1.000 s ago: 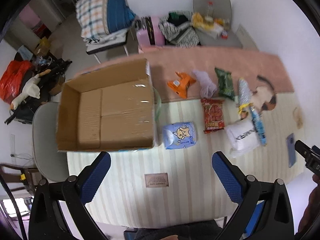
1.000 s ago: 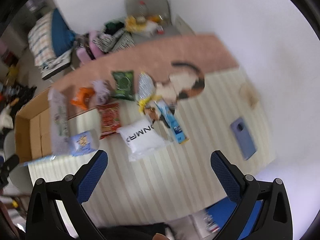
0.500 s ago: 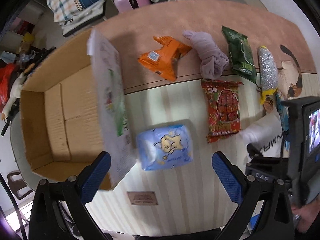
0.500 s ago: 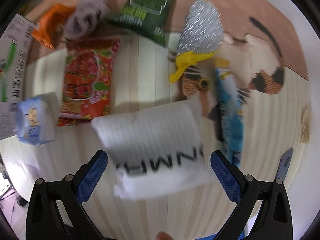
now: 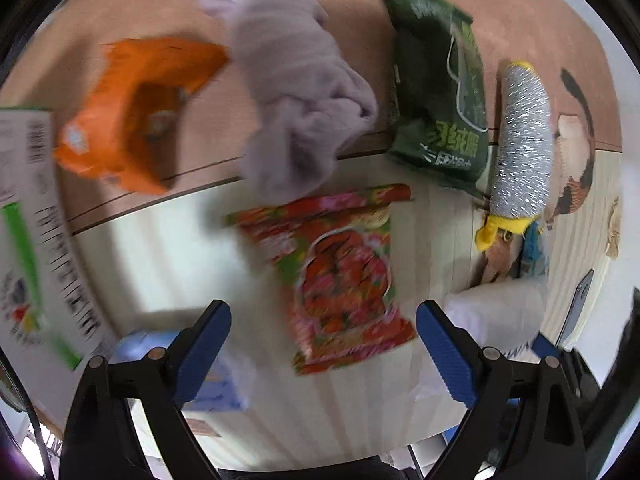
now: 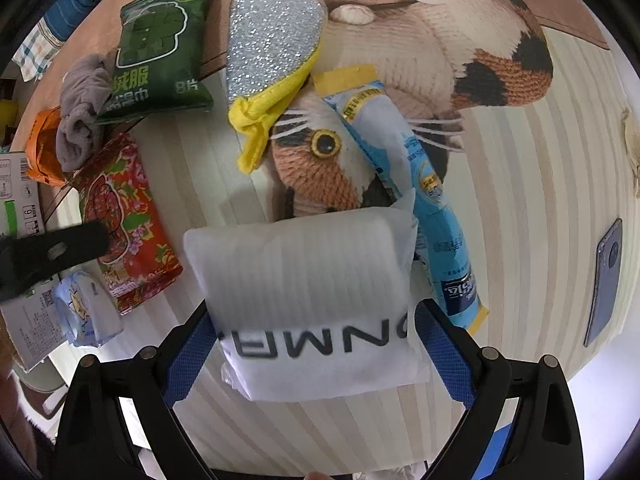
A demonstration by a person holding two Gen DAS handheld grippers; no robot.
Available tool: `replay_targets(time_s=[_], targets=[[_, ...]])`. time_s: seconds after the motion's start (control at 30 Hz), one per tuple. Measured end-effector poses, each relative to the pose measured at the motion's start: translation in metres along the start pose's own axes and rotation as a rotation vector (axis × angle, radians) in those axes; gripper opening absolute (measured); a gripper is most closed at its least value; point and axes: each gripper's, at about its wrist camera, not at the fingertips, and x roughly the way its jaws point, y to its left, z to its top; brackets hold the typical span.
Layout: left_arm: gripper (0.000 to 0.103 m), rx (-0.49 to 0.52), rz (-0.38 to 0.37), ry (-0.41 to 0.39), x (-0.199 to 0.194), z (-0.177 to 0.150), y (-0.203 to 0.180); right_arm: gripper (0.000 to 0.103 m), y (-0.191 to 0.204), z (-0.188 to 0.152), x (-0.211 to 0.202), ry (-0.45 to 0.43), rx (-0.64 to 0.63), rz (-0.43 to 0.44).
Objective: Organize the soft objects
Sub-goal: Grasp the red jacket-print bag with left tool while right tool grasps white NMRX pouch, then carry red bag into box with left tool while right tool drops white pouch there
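Both grippers poised over packets, first pick not made.
Right gripper straddles the white pack, jaws wide, unclamped; left gripper, just narrowing though wide, empty, has the red packet at twelve o'clock. Next, squeeze gently.

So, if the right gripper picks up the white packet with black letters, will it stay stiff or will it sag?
The white packet looks puffy, with rounded sides and a wrinkled film, so it probably squashes between the pads and weighs little for its size. The right gripper straddles only its near end, so the far end may droop. The smooth film could slip.
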Motion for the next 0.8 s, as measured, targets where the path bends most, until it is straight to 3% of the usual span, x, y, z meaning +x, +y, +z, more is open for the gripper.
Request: replay_targets(time_s=[0.13,0.2,0.3,0.37,0.43,0.67,0.8], targets=[[0.094,0.014,0.037,0.031,0.021,0.007,-0.008,0.098,0.003,0.011,-0.002,0.018,0.001,-0.01],[0.083,0.031,0.06,0.058,0.028,0.008,-0.01,0.098,0.008,0.016,0.002,0.029,-0.006,-0.009],[0.072,0.048,0.095,0.032,0.031,0.009,-0.015,0.098,0.016,0.015,0.008,0.036,-0.015,-0.044],[0.05,0.061,0.126,0.007,0.021,0.007,-0.023,0.098,0.018,0.015,0.016,0.05,-0.012,-0.064],[0.045,0.064,0.121,-0.004,0.016,0.004,-0.024,0.098,0.018,0.015,0.02,0.048,0.001,-0.071],[0.043,0.066,0.144,-0.076,-0.012,-0.024,-0.026,0.076,0.017,0.004,0.018,-0.004,0.033,-0.066],[0.042,0.072,0.131,-0.129,-0.039,-0.05,-0.02,0.073,0.024,-0.01,-0.007,-0.029,0.028,-0.024]])
